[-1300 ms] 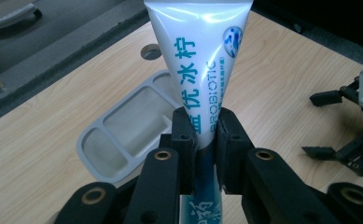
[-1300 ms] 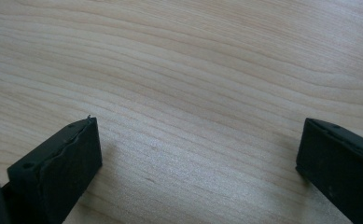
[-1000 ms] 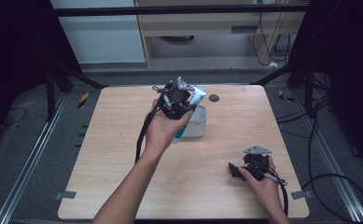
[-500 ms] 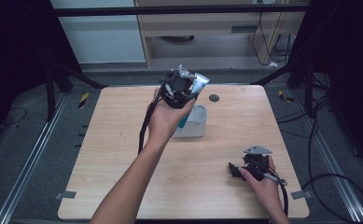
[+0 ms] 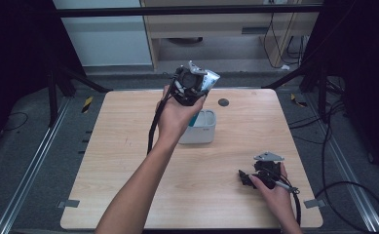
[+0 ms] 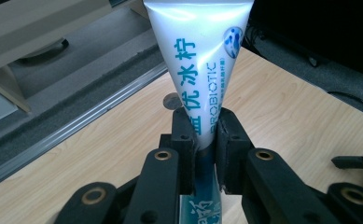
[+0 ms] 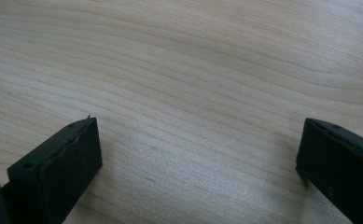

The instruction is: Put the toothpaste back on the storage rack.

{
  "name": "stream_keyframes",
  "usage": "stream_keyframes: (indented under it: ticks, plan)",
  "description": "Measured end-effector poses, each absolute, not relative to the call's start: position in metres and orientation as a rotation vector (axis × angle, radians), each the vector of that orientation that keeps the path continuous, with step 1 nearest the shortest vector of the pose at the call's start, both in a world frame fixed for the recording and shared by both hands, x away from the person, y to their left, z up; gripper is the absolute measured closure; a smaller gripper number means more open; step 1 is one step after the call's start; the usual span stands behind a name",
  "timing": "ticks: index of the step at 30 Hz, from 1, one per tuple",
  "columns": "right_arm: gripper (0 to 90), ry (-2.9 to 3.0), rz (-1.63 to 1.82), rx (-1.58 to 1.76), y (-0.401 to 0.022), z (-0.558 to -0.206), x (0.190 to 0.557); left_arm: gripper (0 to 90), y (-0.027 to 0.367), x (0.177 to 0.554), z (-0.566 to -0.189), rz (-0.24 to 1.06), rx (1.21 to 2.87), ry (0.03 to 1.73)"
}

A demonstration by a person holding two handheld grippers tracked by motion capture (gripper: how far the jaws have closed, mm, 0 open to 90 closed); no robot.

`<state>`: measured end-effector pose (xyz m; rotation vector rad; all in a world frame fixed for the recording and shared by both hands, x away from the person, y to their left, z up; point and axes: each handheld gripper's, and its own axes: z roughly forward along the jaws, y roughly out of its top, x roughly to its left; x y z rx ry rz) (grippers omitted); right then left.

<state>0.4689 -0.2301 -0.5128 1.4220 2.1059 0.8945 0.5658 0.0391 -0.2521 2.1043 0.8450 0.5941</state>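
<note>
We hold the toothpaste tube (image 6: 198, 65) clamped in our left gripper (image 5: 193, 87), lifted above the white container (image 5: 202, 131) at frame centre. Right gripper (image 7: 198, 154) rests wide open, empty, on the bench (image 5: 236, 195). Next, probably carry it clear.

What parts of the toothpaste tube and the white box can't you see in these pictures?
- Tube, left gripper view: its top is cut off by the picture's upper edge, and the left hand-held gripper covers its middle.
- Tube cap, left gripper view: hidden below the jaws and the bottom edge.
- White container, high view: the hand hides its left part; what it holds is too small to tell.
- Tube lettering, high view: too small to read.
</note>
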Motion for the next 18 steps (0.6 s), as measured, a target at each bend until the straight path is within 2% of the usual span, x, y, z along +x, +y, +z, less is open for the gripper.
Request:
stream_keyframes:
  ticks: [18]
  plan:
    - [0.3, 2.104, 0.898, 1.422, -0.23, -0.513, 0.469, 79.1, 0.05, 0.592, -0.259, 0.605, 2.047, 0.898]
